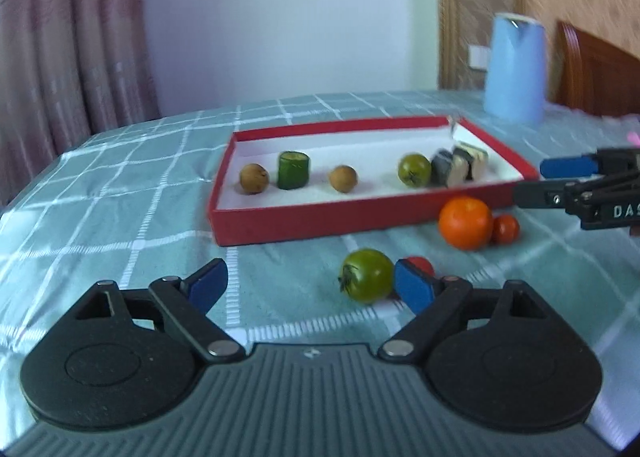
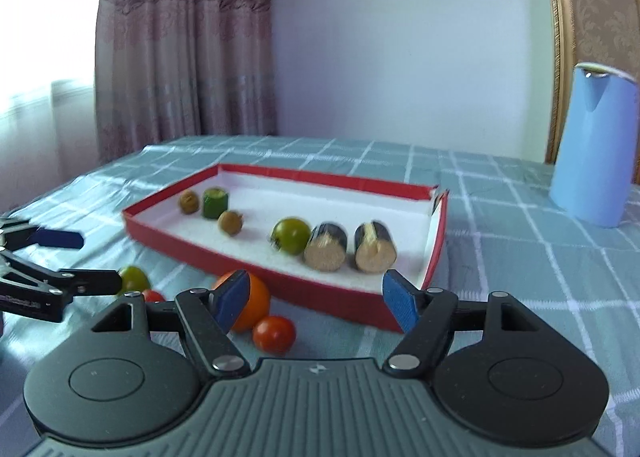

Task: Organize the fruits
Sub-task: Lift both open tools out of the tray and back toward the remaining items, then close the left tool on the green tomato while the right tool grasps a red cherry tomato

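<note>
1. Left gripper (image 1: pixel 312 289): jaws spread wide, nothing between them. It sits low over the checked tablecloth (image 1: pixel 120 193). Its right blue pad (image 1: pixel 414 287) is just beside a green tomato (image 1: pixel 368 276); contact cannot be confirmed.
2. A small red tomato (image 1: pixel 420 264) lies directly behind that pad, partly hidden by it.
3. Right gripper (image 2: pixel 316 299): jaws also wide apart, empty. Its left pad (image 2: pixel 230 299) overlaps the orange (image 2: pixel 256 307) in the right wrist view; whether they touch cannot be told.
4. Beside the orange, on the cloth, lies a second red tomato (image 2: pixel 274 333); the two appear to touch. Both are outside the box, near its front wall.
5. Red box (image 1: pixel 320 217), shallow, white inside, stands on the cloth beyond the loose fruit.
6. Box contents, in a row from the left in the left wrist view: brown round fruit (image 1: pixel 254 178), upright green cucumber piece (image 1: pixel 294 170), second brown fruit (image 1: pixel 343 178), another green tomato (image 1: pixel 414 170), and two dark-skinned cut stalk pieces (image 1: pixel 460 165) lying side by side with pale cut ends.
7. Farther back, to the right of the box: light blue jug (image 1: pixel 516 69), upright on the cloth.
8. Behind the table: pink curtain (image 1: pixel 68 37), pale wall.
</note>
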